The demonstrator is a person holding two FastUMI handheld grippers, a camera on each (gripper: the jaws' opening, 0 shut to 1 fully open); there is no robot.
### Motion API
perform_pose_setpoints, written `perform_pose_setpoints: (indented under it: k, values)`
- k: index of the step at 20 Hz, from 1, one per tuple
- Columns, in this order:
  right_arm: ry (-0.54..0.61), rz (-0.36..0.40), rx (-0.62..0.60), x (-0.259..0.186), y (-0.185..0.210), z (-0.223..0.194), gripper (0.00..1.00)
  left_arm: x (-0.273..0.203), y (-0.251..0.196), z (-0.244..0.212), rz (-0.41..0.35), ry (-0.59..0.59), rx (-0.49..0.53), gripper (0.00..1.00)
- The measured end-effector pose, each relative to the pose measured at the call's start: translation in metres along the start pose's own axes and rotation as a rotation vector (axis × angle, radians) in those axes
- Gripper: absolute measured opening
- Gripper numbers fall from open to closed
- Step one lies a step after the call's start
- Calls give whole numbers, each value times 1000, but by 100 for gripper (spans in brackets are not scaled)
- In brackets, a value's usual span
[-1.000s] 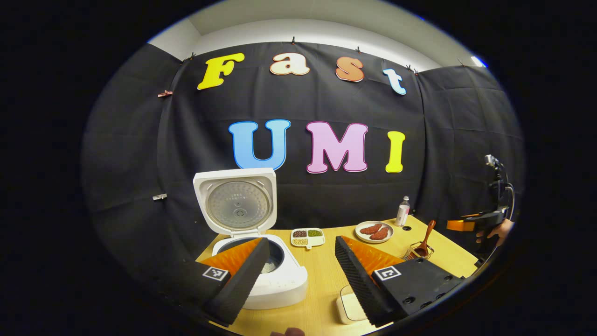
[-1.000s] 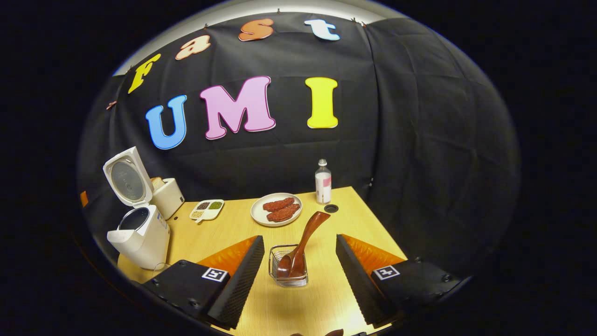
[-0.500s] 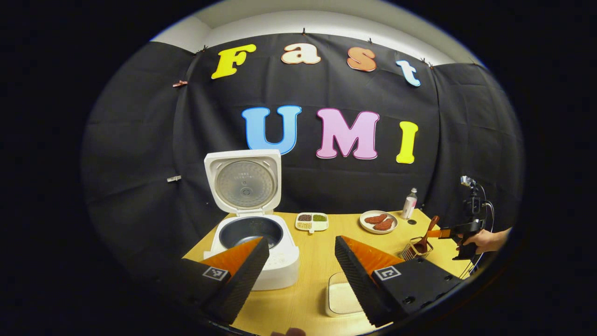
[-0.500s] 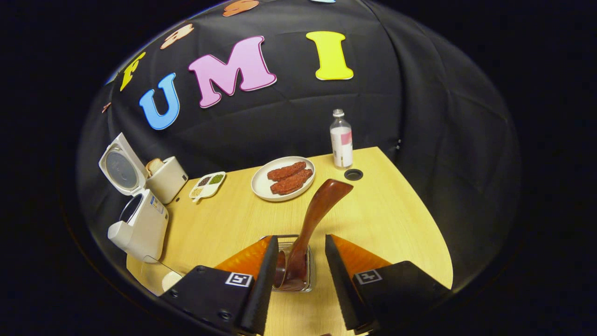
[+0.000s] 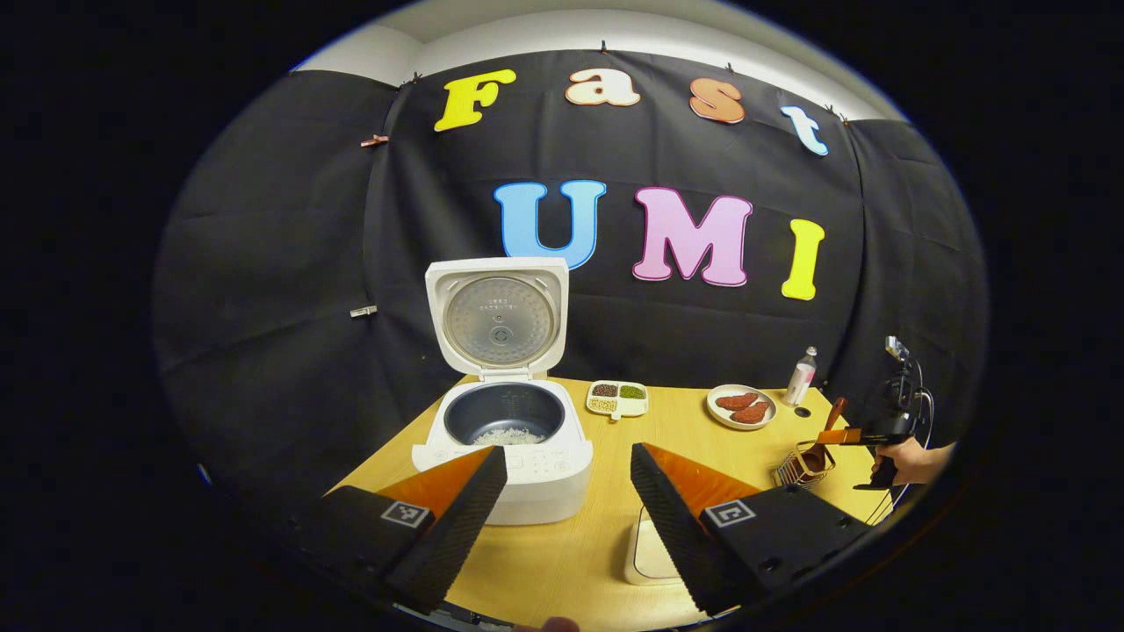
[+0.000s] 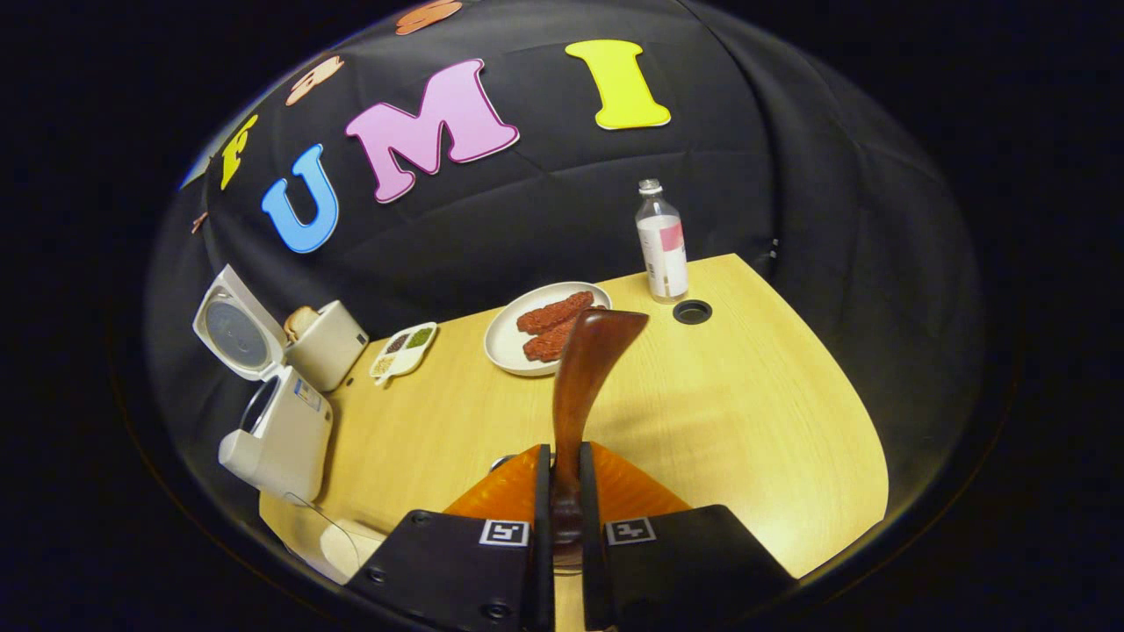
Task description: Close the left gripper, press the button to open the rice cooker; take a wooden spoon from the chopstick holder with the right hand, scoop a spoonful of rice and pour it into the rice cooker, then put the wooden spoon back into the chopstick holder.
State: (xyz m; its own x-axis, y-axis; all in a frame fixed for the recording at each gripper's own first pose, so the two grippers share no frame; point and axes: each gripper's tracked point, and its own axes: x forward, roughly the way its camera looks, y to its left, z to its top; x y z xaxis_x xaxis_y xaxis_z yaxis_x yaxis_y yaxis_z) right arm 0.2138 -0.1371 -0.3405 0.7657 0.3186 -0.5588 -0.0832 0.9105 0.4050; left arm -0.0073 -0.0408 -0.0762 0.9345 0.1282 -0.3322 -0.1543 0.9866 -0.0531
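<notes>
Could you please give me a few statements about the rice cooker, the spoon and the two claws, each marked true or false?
1. The rice cooker has its lid up. True.
2. The right claw is shut on the wooden spoon. True.
3. The left claw is closed. False: its fingers stand apart, holding nothing.
4. The plate is empty. False: reddish pieces of food lie on it.
5. The cooker's pot has some rice in it. True.

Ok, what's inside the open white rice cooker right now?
A dark inner pot sits in the white rice cooker, with a little white rice on its bottom. The pot's near side is hidden.
</notes>
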Motion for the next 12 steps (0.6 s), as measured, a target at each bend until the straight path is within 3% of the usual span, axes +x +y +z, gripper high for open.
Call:
perform_pose_setpoints:
  k: [3, 12]
  values:
    - [-46, -11, 44, -10, -2, 12, 10, 1, 1, 0, -9, -3, 9, 98]
    - [-281, -52, 66, -84, 28, 85, 9, -10, 17, 5, -84, -25, 9, 98]
